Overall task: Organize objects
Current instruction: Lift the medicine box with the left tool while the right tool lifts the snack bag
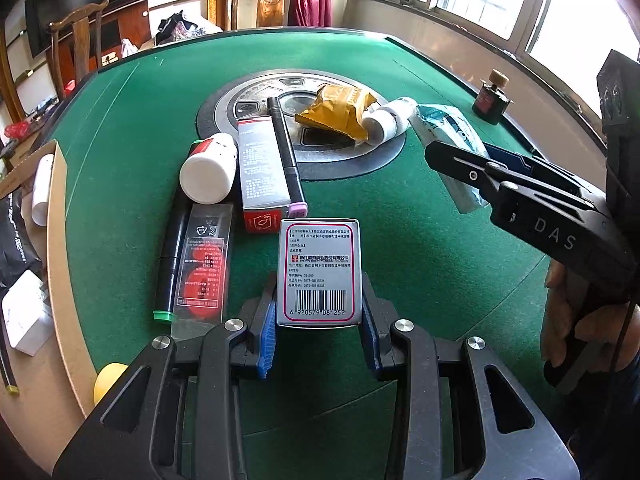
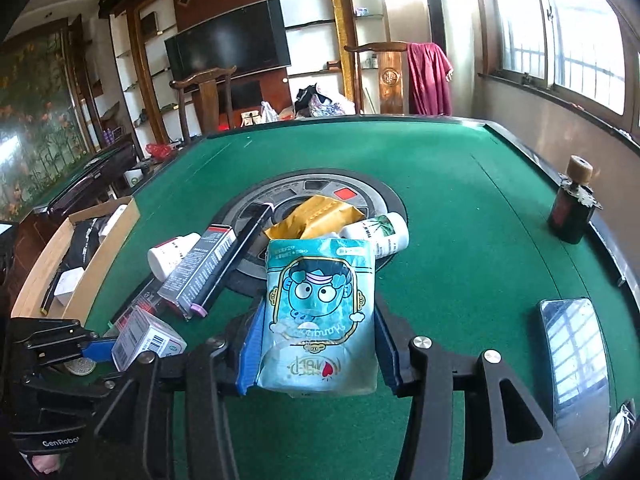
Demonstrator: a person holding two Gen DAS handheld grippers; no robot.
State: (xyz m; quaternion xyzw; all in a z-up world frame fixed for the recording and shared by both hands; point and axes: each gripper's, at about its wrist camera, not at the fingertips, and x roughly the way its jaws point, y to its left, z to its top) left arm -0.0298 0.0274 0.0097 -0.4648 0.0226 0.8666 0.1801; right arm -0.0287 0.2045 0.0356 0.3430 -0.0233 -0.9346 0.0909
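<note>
My left gripper (image 1: 318, 312) clamps the medicine box (image 1: 320, 272), upright between its pads. My right gripper (image 2: 316, 344) grips the blue pouch (image 2: 320, 312) above the green table (image 2: 460, 240).

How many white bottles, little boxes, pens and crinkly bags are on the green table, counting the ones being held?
White bottles: 2 (red-label bottle, green-label bottle)
Little boxes: 2 (barcode box, grey box)
Pens: 2 (pink-capped pen, green-capped pen)
Bags: 2 (yellow bag, blue bag)
Total: 8
</note>
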